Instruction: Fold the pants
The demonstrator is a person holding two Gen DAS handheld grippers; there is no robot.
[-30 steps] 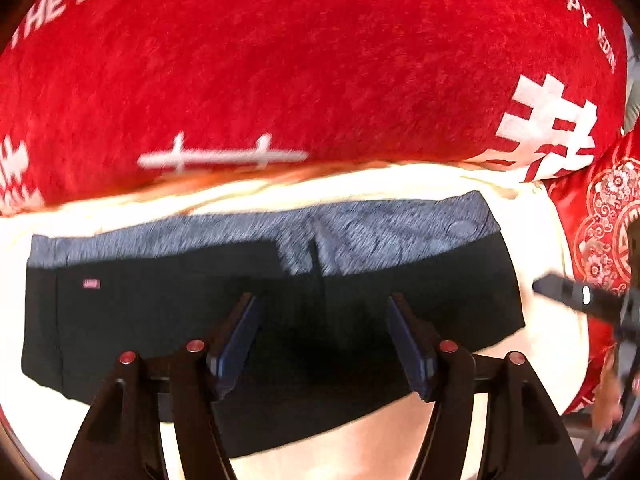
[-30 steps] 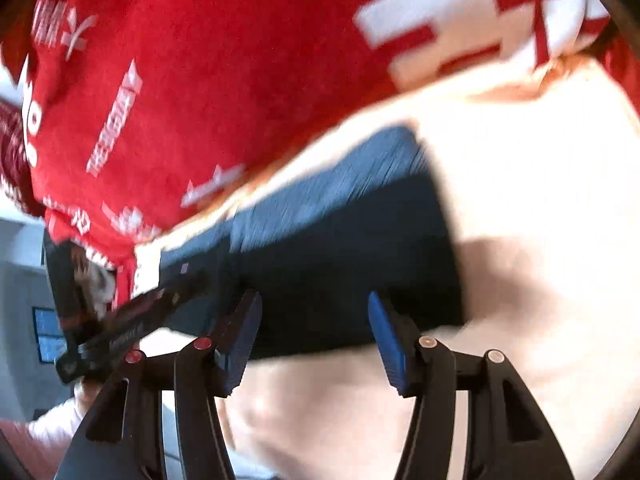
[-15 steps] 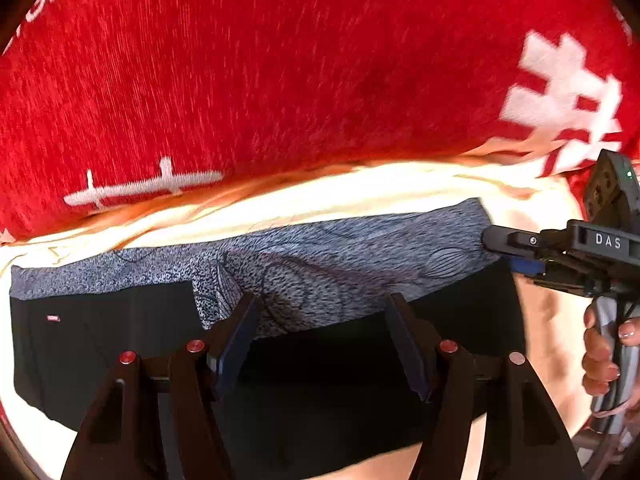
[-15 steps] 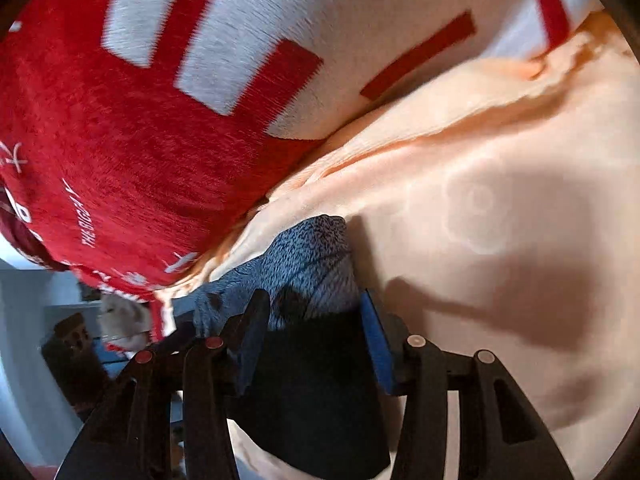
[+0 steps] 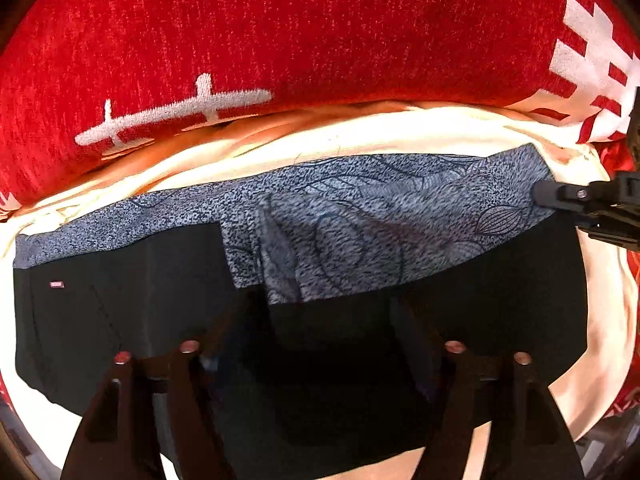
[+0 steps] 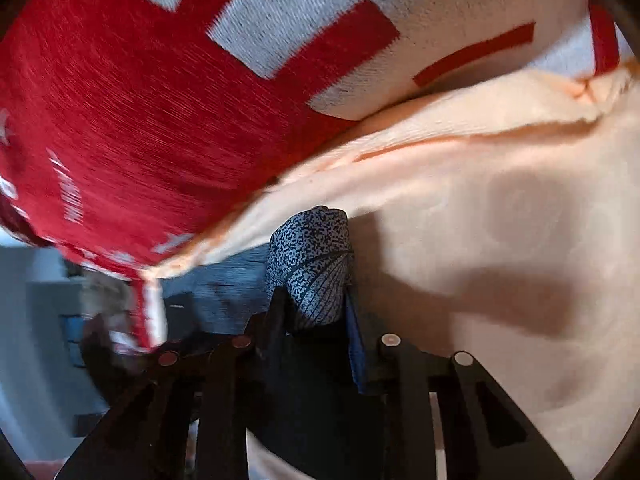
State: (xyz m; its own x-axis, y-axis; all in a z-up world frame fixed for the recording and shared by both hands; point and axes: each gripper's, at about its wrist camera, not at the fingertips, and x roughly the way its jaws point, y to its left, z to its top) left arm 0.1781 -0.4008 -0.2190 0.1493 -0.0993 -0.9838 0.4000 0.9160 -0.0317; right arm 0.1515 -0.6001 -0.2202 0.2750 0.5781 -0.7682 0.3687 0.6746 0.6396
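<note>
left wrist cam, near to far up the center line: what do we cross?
left gripper, open → black pants → grey patterned waistband → cream sheet → red blanket.

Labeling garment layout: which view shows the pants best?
Left wrist. It shows the pants nearly whole, black with a speckled grey band, spread on the cream sheet. Right wrist shows only a bunched grey corner between the right gripper fingers.
</note>
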